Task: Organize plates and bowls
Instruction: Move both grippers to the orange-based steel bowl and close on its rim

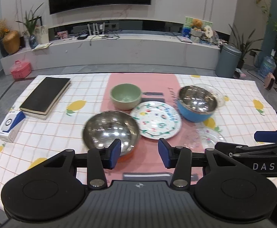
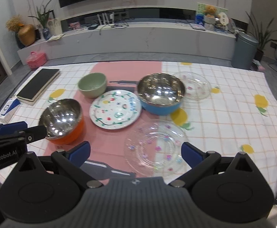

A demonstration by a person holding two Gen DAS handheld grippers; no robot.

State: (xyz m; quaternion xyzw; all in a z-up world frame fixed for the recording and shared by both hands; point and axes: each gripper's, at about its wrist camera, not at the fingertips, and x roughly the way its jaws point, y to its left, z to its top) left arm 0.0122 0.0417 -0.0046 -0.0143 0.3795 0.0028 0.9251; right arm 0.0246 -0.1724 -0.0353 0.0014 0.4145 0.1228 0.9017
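On the table stand a steel bowl with an orange outside (image 1: pixel 111 130) (image 2: pixel 62 119), a green bowl (image 1: pixel 125 96) (image 2: pixel 92 84), a white floral plate (image 1: pixel 155 122) (image 2: pixel 115 109), and a steel bowl with a blue outside (image 1: pixel 196 103) (image 2: pixel 160 94). A clear glass plate (image 2: pixel 155 149) (image 1: pixel 205 138) lies near the front. A second glass plate (image 2: pixel 195 85) lies behind the blue bowl. My left gripper (image 1: pixel 139 153) is open and empty, just right of the orange bowl's near rim. My right gripper (image 2: pixel 135 153) is open and empty above the near glass plate.
Black books (image 1: pixel 45 96) and a white and blue box (image 1: pixel 11 125) lie at the table's left. A pink runner (image 1: pixel 144 83) crosses the chequered lemon cloth (image 2: pixel 233 104). A dark flat object (image 2: pixel 108 168) lies at the front edge. A grey bin (image 2: pixel 244 50) stands beyond the table.
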